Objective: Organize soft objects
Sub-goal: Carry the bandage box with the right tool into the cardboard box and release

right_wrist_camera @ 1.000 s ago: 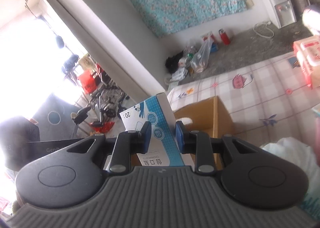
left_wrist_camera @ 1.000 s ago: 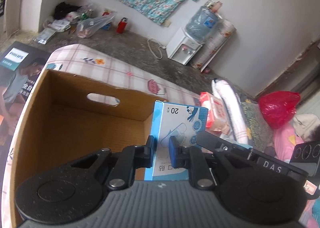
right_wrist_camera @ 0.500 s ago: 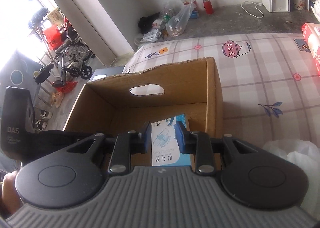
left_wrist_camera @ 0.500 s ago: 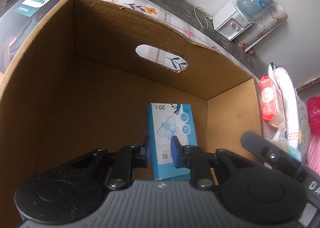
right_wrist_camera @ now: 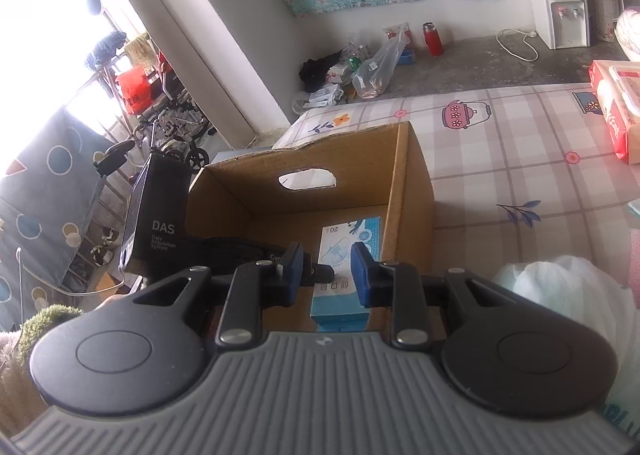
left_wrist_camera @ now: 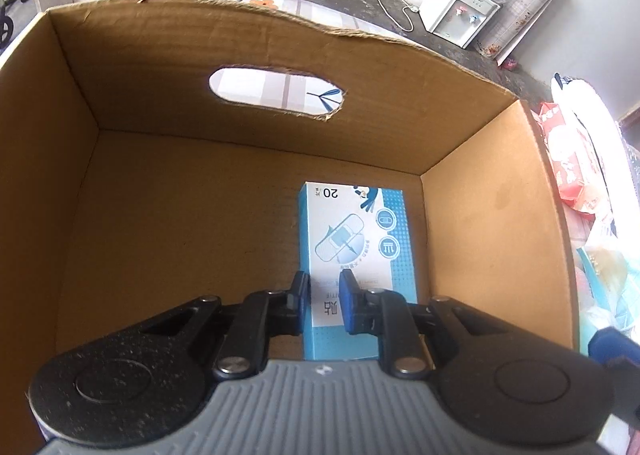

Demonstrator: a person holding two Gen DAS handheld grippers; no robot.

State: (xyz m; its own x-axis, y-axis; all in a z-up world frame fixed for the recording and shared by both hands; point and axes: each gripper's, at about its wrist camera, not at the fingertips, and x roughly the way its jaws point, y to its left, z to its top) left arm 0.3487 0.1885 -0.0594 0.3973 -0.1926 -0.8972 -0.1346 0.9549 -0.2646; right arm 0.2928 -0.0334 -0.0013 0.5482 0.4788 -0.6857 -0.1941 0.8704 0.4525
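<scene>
1 blue-and-white bandage box, a flat cardboard rectangle printed with "20", lies face-up on the floor of the cardboard carton, against the carton's right wall. The carton is plain brown corrugated board with a ragged top edge and an oval hand-hole cut in its far wall; it holds only that bandage box. The left tool reaches into the carton, its blue-padded fingers slightly apart over the box's near end; I cannot tell whether they touch it. The right tool hangs above the carton's near edge, fingers spread wide, gripping nothing. Right of the carton, on the checked bed sheet, sits a red-and-white soft tissue pack.
</scene>
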